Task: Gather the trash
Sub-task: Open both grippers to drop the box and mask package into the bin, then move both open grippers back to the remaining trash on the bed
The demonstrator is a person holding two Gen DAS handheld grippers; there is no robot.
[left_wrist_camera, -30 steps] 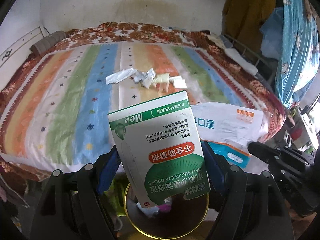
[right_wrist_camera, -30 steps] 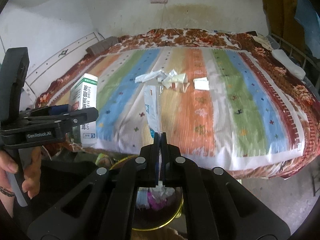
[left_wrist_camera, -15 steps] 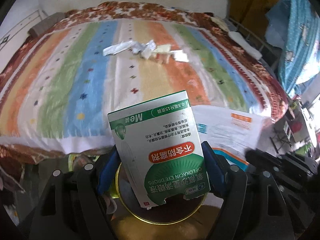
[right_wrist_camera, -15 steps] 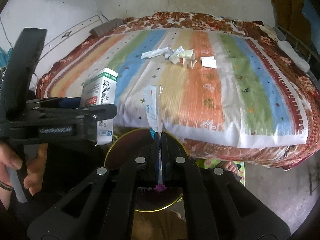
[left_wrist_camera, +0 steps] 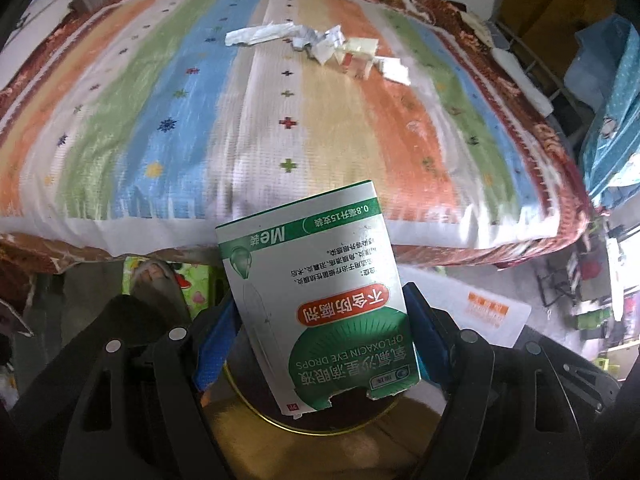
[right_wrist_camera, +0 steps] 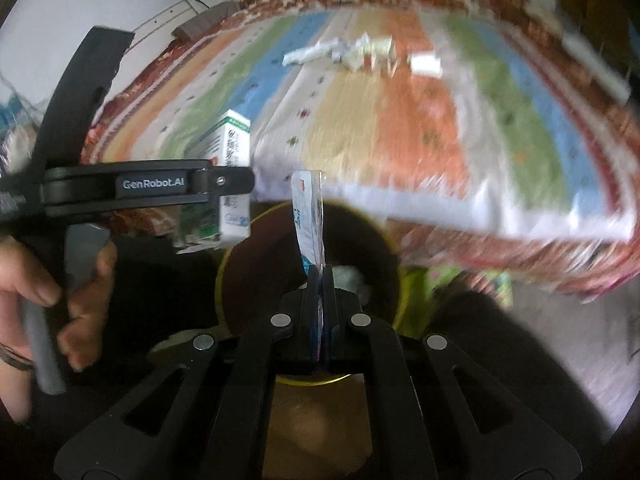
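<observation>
The left gripper (left_wrist_camera: 316,344) is pinching a box (left_wrist_camera: 316,292) between spread fingers; the right gripper (right_wrist_camera: 319,280), fingers pressed together, is pinching a wrapper (right_wrist_camera: 308,216) over the bin (right_wrist_camera: 384,248).

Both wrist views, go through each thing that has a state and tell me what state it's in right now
Left gripper: shut on the eye-drop box.
Eye-drop box: held over the bin, bottom flap torn.
Right gripper: shut on the flat packet.
Flat packet: held edge-on above the bin.
Bin: open, some trash inside.
Paper scraps: still lying on the bed.
</observation>
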